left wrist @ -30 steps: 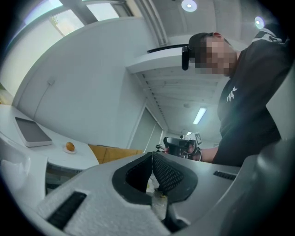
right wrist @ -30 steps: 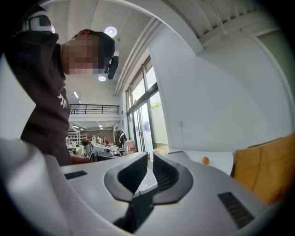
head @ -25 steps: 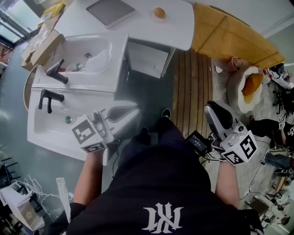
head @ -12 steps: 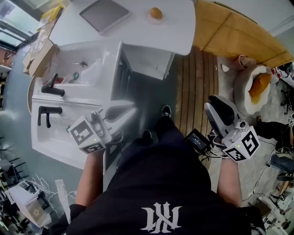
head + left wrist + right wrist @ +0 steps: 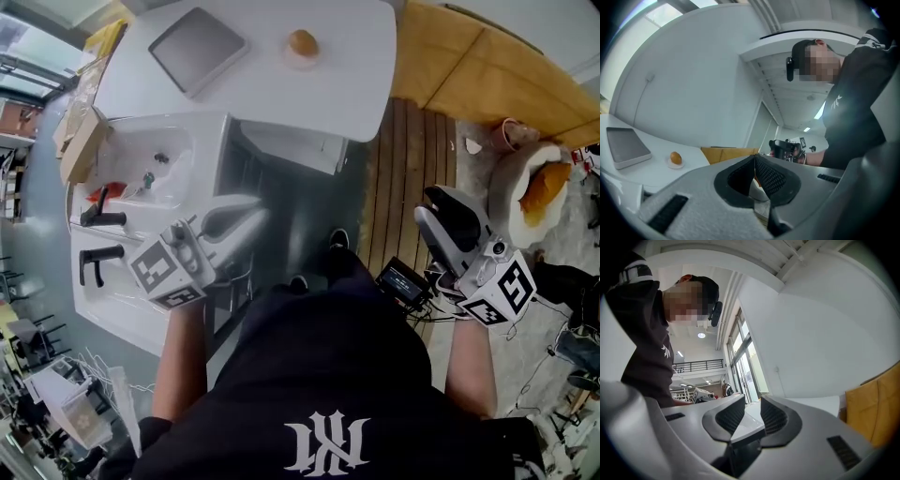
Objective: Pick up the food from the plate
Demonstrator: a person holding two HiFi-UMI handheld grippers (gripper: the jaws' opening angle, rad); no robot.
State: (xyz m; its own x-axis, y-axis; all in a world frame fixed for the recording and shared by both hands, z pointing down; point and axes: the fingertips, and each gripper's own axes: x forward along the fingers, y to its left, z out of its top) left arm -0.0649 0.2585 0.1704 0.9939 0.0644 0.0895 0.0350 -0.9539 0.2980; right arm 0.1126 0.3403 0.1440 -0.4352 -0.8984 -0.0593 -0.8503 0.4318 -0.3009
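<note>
White tabletop (image 5: 272, 89) fills the 12 o'clock end of the head view. It sits lower in the picture than it did a second ago, because the person has walked toward it and brought both grippers along. On it, at 12 o'clock from the person, the small round orange-brown food (image 5: 302, 42) rests on its little white plate (image 5: 302, 59). A flat grey tray (image 5: 197, 49) lies apart from the plate at 11 o'clock. Two white sinks (image 5: 155, 155) with black taps run along the 9 to 10 o'clock side.

The left gripper (image 5: 251, 210) points toward the table with its pads closed tip to tip on nothing. In the left gripper view the food shows far off at 9 o'clock of the jaws. The right gripper (image 5: 436, 208) hangs over the wooden slat floor (image 5: 403, 159) at 3 o'clock. Its jaws have just been opening and now stand a narrow gap apart with nothing between them.

This looks like the approach: the food is untouched and both grippers are well short of the plate. The right jaws parting suggests that hand is being readied for the grasp, though the gap looks too slim for the food as yet.
</note>
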